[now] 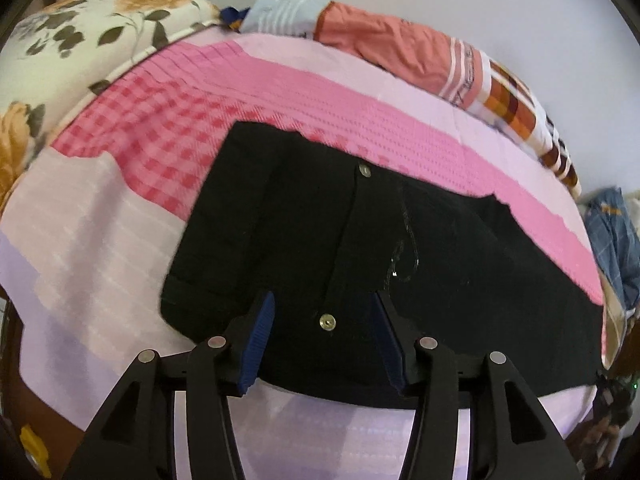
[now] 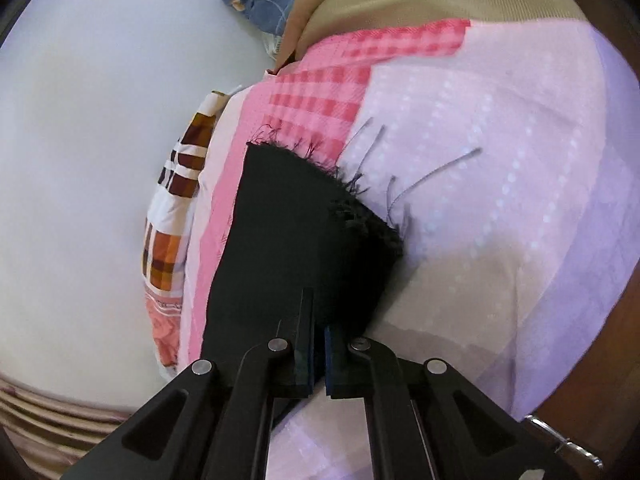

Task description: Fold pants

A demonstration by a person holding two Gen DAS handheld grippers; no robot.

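Black pants (image 1: 400, 240) lie flat on a pink and lilac bedsheet (image 1: 100, 248). Their waist end faces me, with two metal buttons (image 1: 327, 322) on it. My left gripper (image 1: 324, 298) hovers open over the waist edge, its blue pads (image 1: 260, 340) apart on either side of the nearer button and pressing on nothing. In the right wrist view a pant leg (image 2: 288, 232) with a frayed hem (image 2: 320, 168) and loose threads rises off the sheet (image 2: 500, 160). My right gripper (image 2: 318, 316) is shut on the leg's fabric.
A floral quilt (image 1: 80, 40) lies at the far left. A salmon and checked blanket (image 1: 400, 48) runs along the white wall. Blue cloth (image 1: 612, 232) is bunched at the right end. The bed's wooden edge (image 2: 600, 340) borders the sheet.
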